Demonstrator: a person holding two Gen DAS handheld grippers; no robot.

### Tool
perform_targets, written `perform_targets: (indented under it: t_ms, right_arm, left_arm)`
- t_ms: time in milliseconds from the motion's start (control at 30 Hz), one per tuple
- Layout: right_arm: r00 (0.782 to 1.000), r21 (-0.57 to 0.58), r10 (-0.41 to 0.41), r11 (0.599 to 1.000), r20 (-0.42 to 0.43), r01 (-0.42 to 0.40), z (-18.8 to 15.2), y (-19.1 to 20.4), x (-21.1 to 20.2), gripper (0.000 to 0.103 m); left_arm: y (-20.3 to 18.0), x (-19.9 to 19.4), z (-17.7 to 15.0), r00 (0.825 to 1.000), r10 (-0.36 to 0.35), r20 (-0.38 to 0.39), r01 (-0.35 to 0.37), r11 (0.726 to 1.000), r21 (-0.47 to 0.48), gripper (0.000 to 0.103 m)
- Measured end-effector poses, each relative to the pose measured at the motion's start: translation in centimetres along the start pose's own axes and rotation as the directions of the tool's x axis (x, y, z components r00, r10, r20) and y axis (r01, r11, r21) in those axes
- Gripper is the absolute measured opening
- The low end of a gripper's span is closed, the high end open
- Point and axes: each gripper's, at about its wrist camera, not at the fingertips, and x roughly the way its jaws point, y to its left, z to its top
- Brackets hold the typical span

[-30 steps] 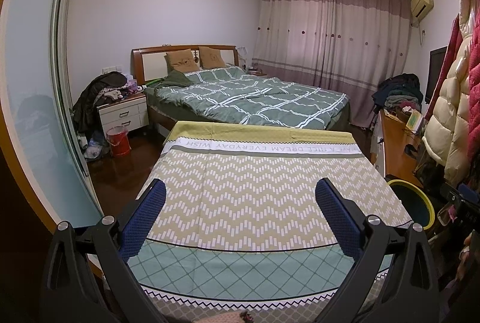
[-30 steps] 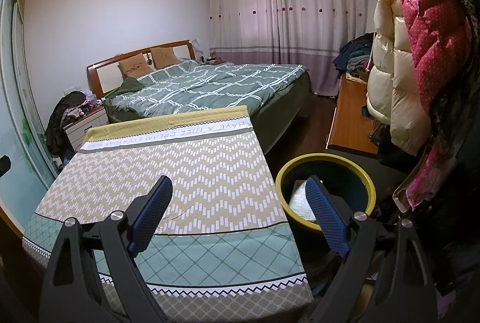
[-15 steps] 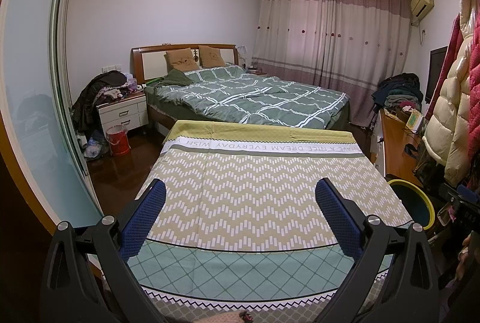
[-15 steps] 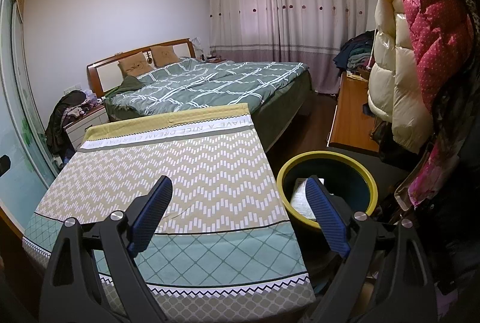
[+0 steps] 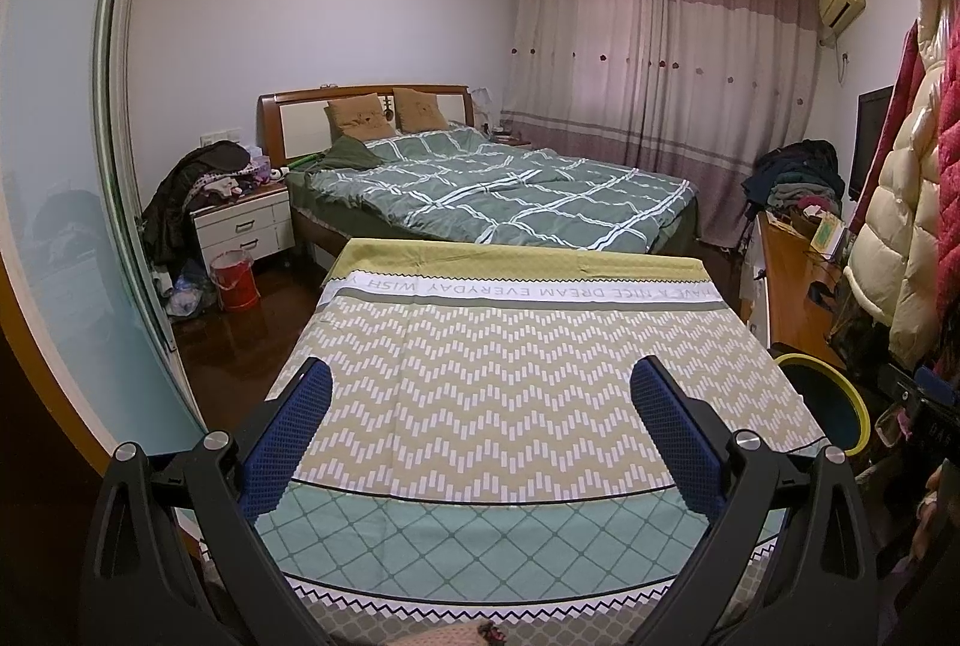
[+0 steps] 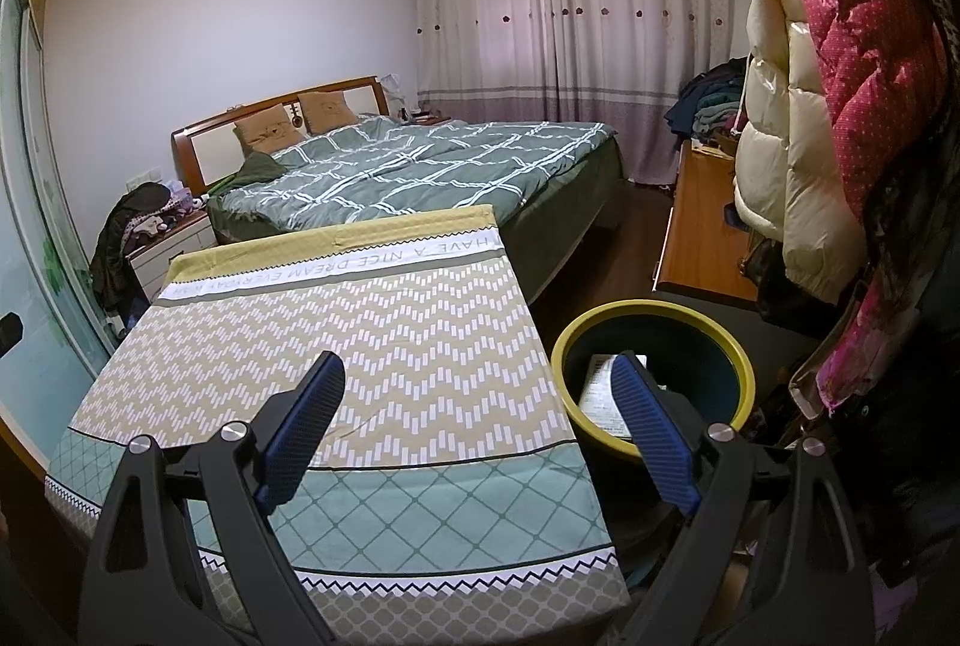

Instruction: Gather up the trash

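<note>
1. your left gripper (image 5: 477, 397) and right gripper (image 6: 477, 394) both hang above the zigzag-patterned tablecloth (image 6: 360, 346), jaws wide apart and holding nothing.
2. the yellow-rimmed dark round bin (image 6: 654, 322) stands just beside the table's right edge, with white printed paper (image 6: 600, 394) inside.
3. no loose trash shows on the cloth, so collection looks finished or nearly so.

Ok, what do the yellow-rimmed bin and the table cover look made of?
The bin looks like moulded plastic: smooth yellow rim with a soft sheen, dark teal inside, though glazed ceramic can't be ruled out. The table cover looks like printed woven cloth: matte, faintly creased, hanging over the edge. Paper lies inside the bin.
</note>
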Motion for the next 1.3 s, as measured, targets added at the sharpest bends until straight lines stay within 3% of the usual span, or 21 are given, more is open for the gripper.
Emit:
perform_targets:
  t_ms: [1300]
  right_arm:
    - [1.0, 0.009, 0.0, 1.0, -0.015, 0.0, -0.24, 0.12, 0.7, 0.086]
  left_arm:
    - [-0.12, 0.75, 0.44, 1.0, -0.009, -0.009, 0.009, 1.0, 0.006, 0.098]
